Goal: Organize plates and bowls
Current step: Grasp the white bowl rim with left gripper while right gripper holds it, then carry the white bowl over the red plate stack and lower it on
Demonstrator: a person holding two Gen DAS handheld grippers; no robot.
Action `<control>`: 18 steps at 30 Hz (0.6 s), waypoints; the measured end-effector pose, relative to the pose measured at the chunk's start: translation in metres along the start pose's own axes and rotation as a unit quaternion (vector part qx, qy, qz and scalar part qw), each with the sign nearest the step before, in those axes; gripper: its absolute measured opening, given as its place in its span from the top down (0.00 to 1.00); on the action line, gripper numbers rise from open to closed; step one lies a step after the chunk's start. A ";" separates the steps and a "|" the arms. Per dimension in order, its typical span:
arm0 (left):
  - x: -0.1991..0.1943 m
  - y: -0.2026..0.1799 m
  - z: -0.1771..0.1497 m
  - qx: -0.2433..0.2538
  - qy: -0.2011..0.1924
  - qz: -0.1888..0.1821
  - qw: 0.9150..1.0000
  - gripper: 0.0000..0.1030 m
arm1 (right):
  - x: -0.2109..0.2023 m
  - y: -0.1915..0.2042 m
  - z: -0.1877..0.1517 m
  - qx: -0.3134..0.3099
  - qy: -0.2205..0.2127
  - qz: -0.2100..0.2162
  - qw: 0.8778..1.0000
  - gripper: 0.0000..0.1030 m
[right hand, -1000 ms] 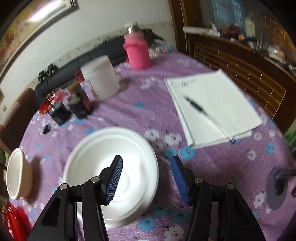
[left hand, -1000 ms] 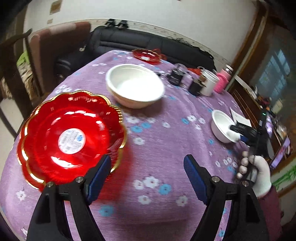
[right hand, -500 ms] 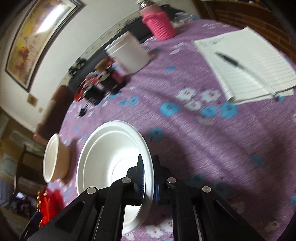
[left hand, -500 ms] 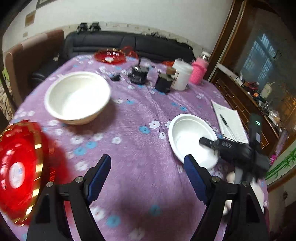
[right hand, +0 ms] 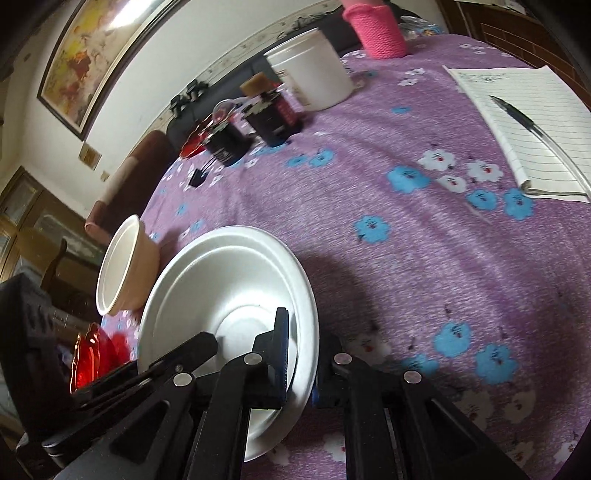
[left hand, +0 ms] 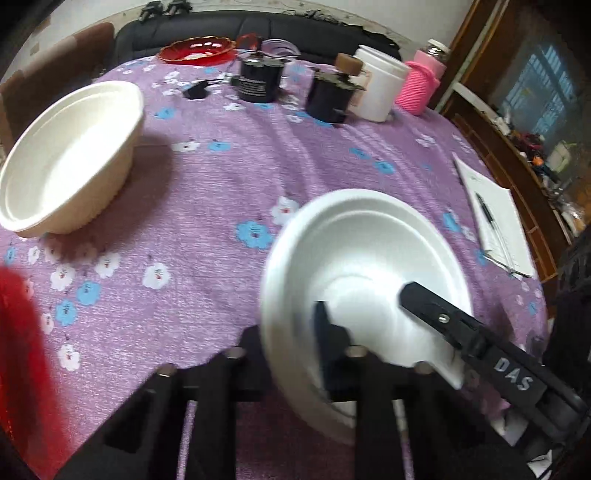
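**Both grippers pinch the white plate's rim**

The round table [left hand: 229,192], under its purple flowered cloth, fills both views; its far edge runs along a black sofa [left hand: 258,26] and its right edge along dark wooden furniture [left hand: 517,155]. The widest bare stretch of cloth lies in the middle, between the cream bowl [left hand: 70,162] at the left and the white plate [left hand: 369,266] near the front. More bare cloth lies right of the plate in the right wrist view, up to the notebook [right hand: 524,122] with its pen [right hand: 517,114] near the right edge. The far side is crowded: a white tub [left hand: 380,88], a pink bottle [left hand: 421,85], two dark jars [left hand: 258,81] and a small red dish [left hand: 195,51] stand close together. A big red plate [left hand: 18,350] is a blurred patch at the lower left border.

The left gripper [left hand: 291,347] is pressed together on the plate's near-left rim, one finger inside the plate, one outside. The right gripper [right hand: 301,365] clamps the rim on its own side in the same way.

A second ago the left gripper hung spread over the red plate, well away from the white one; its jaws have just been closing onto the rim. The right gripper's jaws stood open astride the plate's edge then and now nip it.
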State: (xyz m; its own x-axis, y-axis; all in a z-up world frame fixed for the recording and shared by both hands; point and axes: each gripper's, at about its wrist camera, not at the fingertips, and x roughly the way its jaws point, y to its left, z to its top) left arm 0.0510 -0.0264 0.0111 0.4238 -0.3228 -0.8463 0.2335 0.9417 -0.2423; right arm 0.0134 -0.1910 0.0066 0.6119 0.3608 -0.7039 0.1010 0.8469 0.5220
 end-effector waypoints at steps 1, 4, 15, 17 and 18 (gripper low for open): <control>-0.003 -0.001 -0.002 0.002 -0.003 0.005 1.000 0.89 | 0.001 0.001 0.000 -0.003 0.000 -0.001 1.000 0.91; -0.013 0.000 -0.006 0.004 -0.012 0.016 1.000 0.89 | 0.003 0.006 -0.004 -0.009 0.002 0.010 1.000 0.91; -0.067 0.031 -0.026 -0.027 -0.044 0.033 0.998 0.89 | -0.009 0.061 -0.026 -0.076 -0.017 0.040 0.996 0.91; -0.078 0.037 -0.030 -0.031 -0.052 0.027 0.998 0.89 | -0.015 0.072 -0.032 -0.087 -0.024 0.039 0.995 0.91; -0.086 0.041 -0.032 -0.034 -0.057 0.025 0.997 0.89 | -0.018 0.077 -0.035 -0.089 -0.027 0.040 0.995 0.91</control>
State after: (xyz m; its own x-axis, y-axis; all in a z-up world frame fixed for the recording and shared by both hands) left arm -0.0041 0.0428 0.0586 0.5315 -0.2813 -0.7990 0.1515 0.9596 -0.2370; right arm -0.0172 -0.1189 0.0425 0.6537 0.4134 -0.6339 -0.0873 0.8732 0.4794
